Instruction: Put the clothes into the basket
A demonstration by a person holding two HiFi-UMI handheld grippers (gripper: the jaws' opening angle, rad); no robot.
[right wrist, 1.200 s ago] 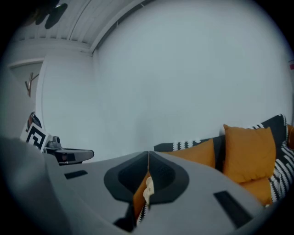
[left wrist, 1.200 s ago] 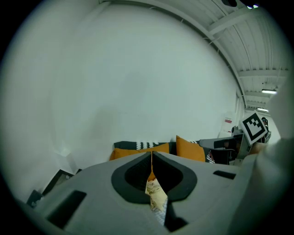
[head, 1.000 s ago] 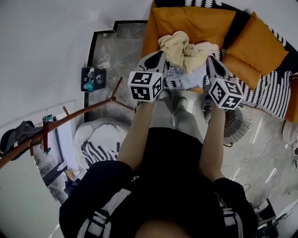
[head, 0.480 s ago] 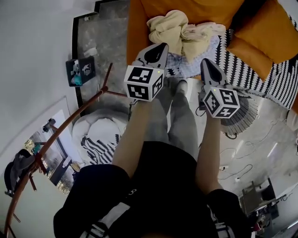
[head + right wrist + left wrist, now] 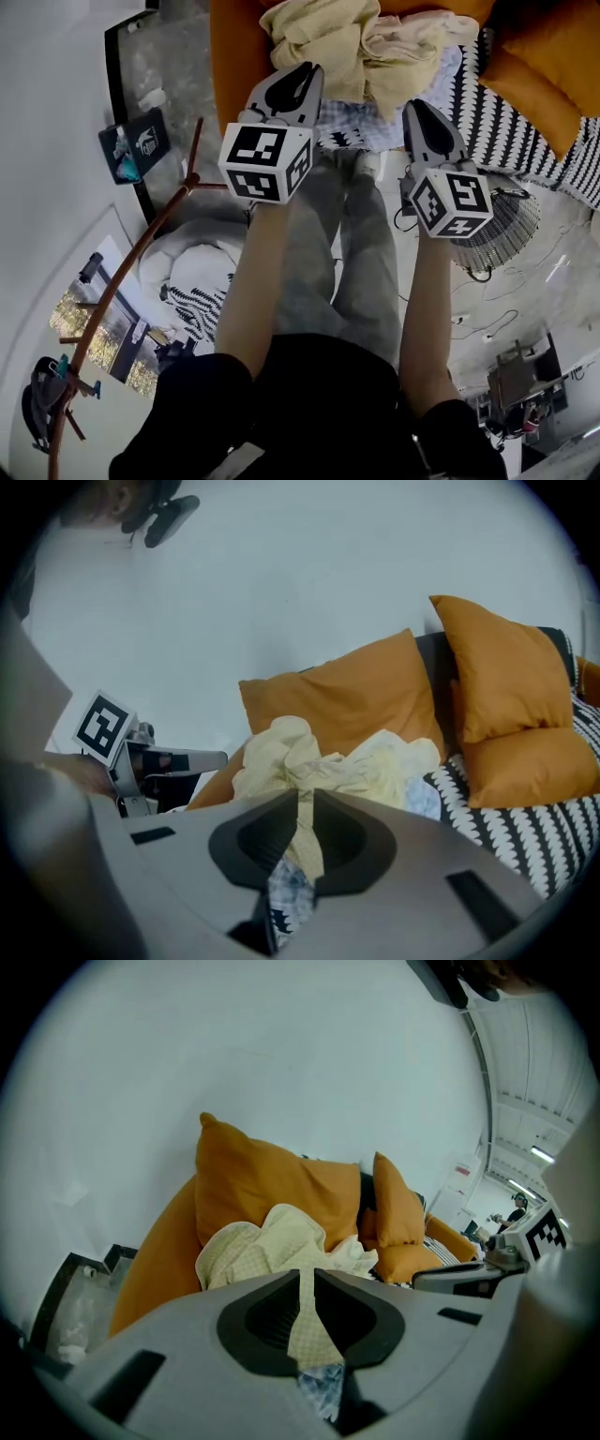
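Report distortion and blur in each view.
Head view: heavy fisheye, the coat rack bows, lighting even. Left gripper view: black round vignette, the left hand-held gripper close and soft, orange cushion sharper. Right gripper view: same vignette, the right hand-held gripper soft, yellow clothes clearer.

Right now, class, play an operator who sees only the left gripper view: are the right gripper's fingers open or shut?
Observer: The right gripper has its fingers shut, holding nothing.
Operator: What is on the floor to my left?
Observer: A wooden coat stand, left of the person's grey-trousered legs.
Operator: Any basket in sight?
Observer: A round ribbed white thing stands on the floor right of the legs; whether it is the basket I cannot tell.
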